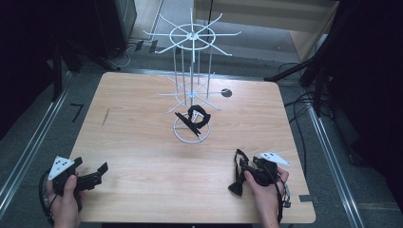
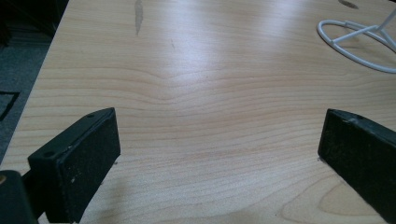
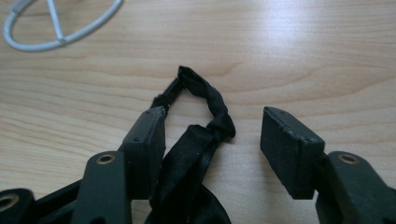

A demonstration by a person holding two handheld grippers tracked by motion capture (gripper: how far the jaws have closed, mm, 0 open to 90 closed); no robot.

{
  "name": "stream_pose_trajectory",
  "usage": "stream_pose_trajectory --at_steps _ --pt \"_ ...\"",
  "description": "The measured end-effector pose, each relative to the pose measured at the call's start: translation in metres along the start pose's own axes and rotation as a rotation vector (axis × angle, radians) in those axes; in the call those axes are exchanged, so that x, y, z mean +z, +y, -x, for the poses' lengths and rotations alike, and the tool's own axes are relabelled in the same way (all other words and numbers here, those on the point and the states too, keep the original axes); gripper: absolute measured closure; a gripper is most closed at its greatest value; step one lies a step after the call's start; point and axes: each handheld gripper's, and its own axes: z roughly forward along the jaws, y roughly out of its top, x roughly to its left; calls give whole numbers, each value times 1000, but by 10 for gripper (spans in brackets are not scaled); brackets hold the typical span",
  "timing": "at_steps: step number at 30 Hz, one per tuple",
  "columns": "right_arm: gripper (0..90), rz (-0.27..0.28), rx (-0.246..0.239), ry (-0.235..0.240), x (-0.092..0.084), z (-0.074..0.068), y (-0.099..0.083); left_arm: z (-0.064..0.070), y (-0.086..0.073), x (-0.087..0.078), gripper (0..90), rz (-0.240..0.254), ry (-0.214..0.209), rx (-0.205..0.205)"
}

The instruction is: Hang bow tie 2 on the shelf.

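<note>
Down at the lower right of the high view, a black bow tie [image 1: 237, 178] lies on the table [image 1: 142, 142], just beside the right gripper [image 1: 247, 171]. From the right gripper view the tie [image 3: 196, 149] sits between the two jaws, its knotted strap looping up toward the middle of the frame. The cloth rests against the left jaw in that frame, while the right jaw stands clear of it with bare wood between, so the jaws are apart and not pressing on the tie. A hand [image 1: 266, 194] holds this gripper from the bottom edge.

Further up, at the centre of the high view, a white wire rack [image 1: 192, 71] stands on the table, and a second black tie [image 1: 196, 118] hangs low on it, above the ring base. Part of that ring shows in the upper left of the right gripper view.

At the lower left of the high view the left gripper [image 1: 95, 175] rests in the other hand [image 1: 66, 199], well apart from both ties. Its jaws stand wide apart over bare wood in the left gripper view.
</note>
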Motion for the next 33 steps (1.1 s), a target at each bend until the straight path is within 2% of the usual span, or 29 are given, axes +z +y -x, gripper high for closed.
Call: stream_pose_trajectory --at_steps 5,8,14,15,20,23,33 --pt "474 -18 -17 -17 1 1 -3 0 0 0 0 0 0 1" --pt "540 -16 -35 -25 2 1 -3 0 0 0 0 0 0 0" --pt "763 -21 -66 -17 1 -1 -4 0 0 0 0 0 3 2" --pt "779 -22 -63 -13 1 0 -4 0 0 0 0 0 3 2" --pt "820 -35 -76 11 0 -1 -3 0 0 0 0 0 2 2" --pt "826 -20 -82 16 -1 -3 -2 0 0 0 0 0 1 1" --pt "831 99 -135 42 -16 -16 6 0 0 0 0 0 1 1"
